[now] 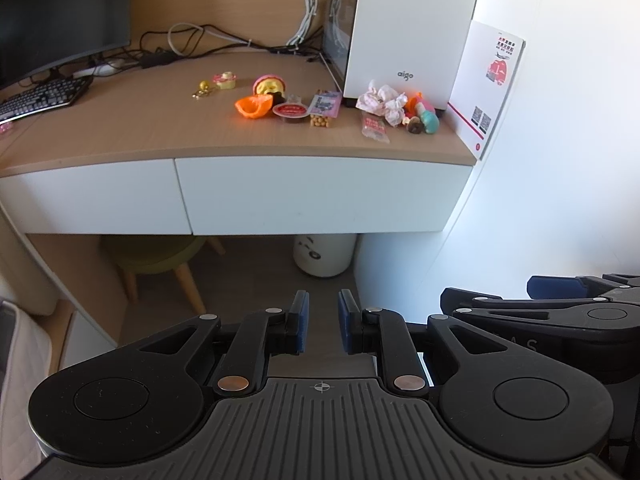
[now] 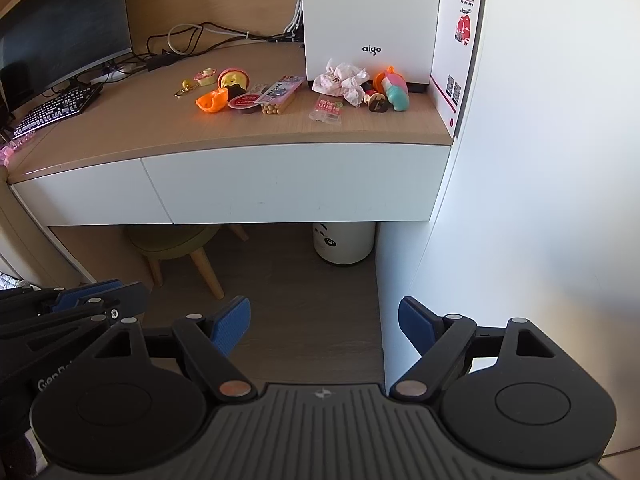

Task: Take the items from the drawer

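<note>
Two white drawer fronts sit shut under the wooden desk top: a wide right drawer (image 1: 320, 196) (image 2: 296, 184) and a narrower left drawer (image 1: 92, 200) (image 2: 88, 200). Both grippers hang in front of and below the desk, well short of the drawers. My left gripper (image 1: 323, 312) has its blue pads a narrow gap apart with nothing between them. My right gripper (image 2: 324, 316) stands wide open and empty. Small items lie on the desk top (image 1: 140, 128): an orange toy (image 1: 253, 106), a yellow and pink toy (image 1: 270, 85), snack packets (image 1: 326, 106), crumpled paper (image 1: 382, 102).
A white computer case (image 1: 408, 28) and a leaning card (image 1: 490, 84) stand at the desk's right end against the white wall. A monitor (image 1: 60, 12) and keyboard (image 1: 44, 96) are at the left. Under the desk stand a green stool (image 2: 176, 244) and a white bin (image 2: 344, 242).
</note>
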Action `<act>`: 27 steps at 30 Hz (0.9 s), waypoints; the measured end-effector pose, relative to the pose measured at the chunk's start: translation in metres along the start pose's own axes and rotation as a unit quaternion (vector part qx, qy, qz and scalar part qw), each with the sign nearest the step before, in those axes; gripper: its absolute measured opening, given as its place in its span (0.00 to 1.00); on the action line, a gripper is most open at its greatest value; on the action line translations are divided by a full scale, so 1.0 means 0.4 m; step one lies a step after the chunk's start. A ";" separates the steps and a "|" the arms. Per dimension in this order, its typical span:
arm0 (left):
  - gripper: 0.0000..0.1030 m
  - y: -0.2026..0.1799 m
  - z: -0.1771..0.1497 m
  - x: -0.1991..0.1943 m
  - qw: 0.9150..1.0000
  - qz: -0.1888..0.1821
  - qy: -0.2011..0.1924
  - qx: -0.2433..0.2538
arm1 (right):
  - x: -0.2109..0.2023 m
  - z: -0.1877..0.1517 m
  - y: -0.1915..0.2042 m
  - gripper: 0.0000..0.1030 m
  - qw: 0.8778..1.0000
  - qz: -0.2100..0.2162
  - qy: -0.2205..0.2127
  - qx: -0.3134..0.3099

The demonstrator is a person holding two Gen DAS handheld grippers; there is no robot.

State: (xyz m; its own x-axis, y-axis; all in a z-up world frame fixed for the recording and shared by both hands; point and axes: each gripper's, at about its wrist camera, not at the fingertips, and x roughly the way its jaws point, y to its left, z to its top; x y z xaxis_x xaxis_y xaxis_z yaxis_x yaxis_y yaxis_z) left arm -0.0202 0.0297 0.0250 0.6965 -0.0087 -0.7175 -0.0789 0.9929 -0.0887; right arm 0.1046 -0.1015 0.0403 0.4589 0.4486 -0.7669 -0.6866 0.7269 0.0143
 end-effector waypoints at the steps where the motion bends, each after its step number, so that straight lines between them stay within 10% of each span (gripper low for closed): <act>1: 0.18 0.000 0.000 0.000 1.000 0.000 0.000 0.000 | 0.001 -0.002 0.000 0.80 1.000 0.000 0.000 0.000; 27: 0.18 -0.012 0.002 0.002 1.000 -0.004 0.003 -0.001 | 0.005 -0.004 -0.004 0.80 1.000 0.002 0.003 0.000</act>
State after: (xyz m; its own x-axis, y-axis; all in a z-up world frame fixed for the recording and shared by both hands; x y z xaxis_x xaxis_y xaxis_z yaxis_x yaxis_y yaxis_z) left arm -0.0186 0.0249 0.0252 0.6930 -0.0166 -0.7207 -0.0757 0.9925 -0.0956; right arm 0.1057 -0.1028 0.0378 0.4527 0.4484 -0.7707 -0.6882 0.7253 0.0177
